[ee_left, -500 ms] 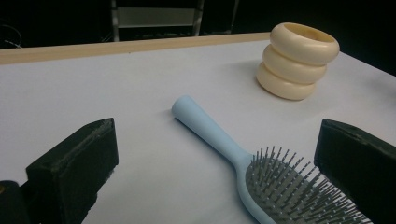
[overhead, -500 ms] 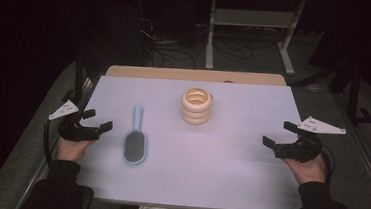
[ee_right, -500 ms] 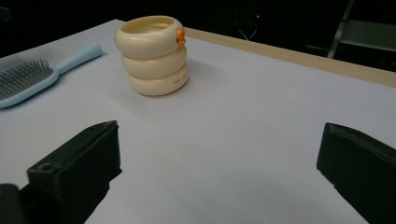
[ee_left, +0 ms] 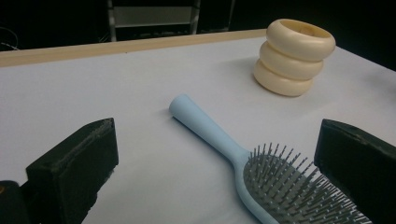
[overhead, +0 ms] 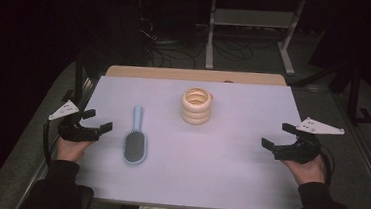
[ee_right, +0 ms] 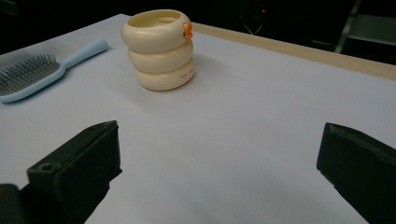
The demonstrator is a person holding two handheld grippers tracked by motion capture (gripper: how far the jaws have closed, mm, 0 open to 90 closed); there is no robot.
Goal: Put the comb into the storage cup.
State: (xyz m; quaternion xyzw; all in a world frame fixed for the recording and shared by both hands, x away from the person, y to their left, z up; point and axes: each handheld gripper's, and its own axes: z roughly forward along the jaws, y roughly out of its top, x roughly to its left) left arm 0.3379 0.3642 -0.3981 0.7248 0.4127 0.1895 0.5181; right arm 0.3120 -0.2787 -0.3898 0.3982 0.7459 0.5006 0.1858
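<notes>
Nothing has moved since the earlier frame: both hands rest where they were at the side edges of the pale lavender surface (overhead: 228, 173), and the objects lie as before.

The landmark is the cream holder (overhead: 196, 105) shaped like three stacked rings, open at the top, standing upright toward the far middle of the surface. In the right gripper view a small orange knob shows on its top rim.

The light blue plastic hairbrush (overhead: 135, 141) lies flat to the near left of the cream holder, apart from it, bristles up. Its handle points away from the person and its oval grey bristle pad is the near end.

The left gripper (overhead: 98, 119) sits well to the left of the cream holder, just left of the hairbrush and not touching it. Its fingers (ee_left: 77, 163) are spread wide and released, holding nothing; in the left gripper view the brush head lies on the surface ahead between them.

The right gripper (overhead: 277, 136) sits well to the right of the cream holder, at the surface's right edge. Its fingers (ee_right: 79, 161) are likewise released and wide apart, with bare surface between them.
</notes>
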